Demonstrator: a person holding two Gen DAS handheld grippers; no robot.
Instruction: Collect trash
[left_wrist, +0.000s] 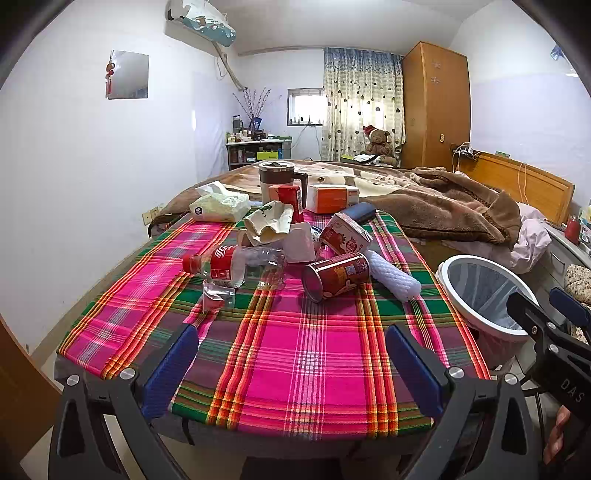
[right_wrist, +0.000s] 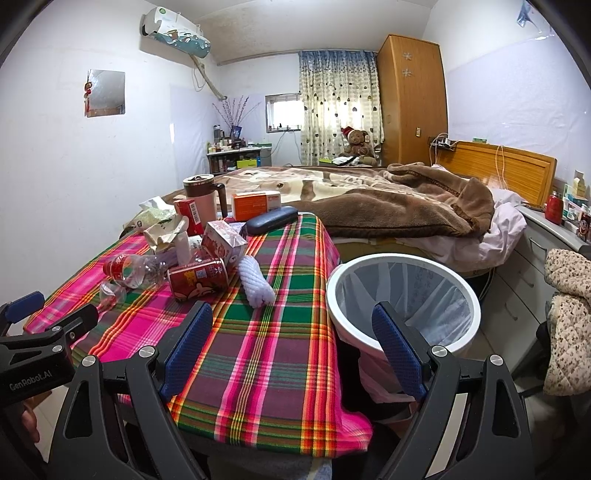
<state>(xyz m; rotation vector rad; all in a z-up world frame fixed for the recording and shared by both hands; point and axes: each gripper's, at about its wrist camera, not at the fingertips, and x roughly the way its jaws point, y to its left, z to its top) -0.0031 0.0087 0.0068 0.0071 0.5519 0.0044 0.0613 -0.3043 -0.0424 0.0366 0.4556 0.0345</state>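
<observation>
The litter sits heaped mid-table on the pink and green plaid cloth (left_wrist: 295, 354), within reach of both tools. At the left of the heap lies a clear plastic bottle with a red cap and label (left_wrist: 229, 264), tipped on its side, with a small clear plastic wrapper (left_wrist: 216, 293) just in front of it. Behind them a crumpled cream paper bag (left_wrist: 267, 221) leans on a white carton (left_wrist: 301, 242). Next comes a red drink can (left_wrist: 334, 275) on its side, open end toward me, and beside it a white knitted roll (left_wrist: 393, 275).

The left gripper (left_wrist: 291, 365) hovers over the bare near cloth, jaws wide and holding nothing, aimed at the heap, I'd judge so it can go straight in.

Off the table's right edge stands the round white bin with a pale liner (right_wrist: 404, 264), set low and close, likely so pieces drop in easily. The right gripper (right_wrist: 291, 350) hangs between the table corner and the bin, jaws wide, empty.
</observation>
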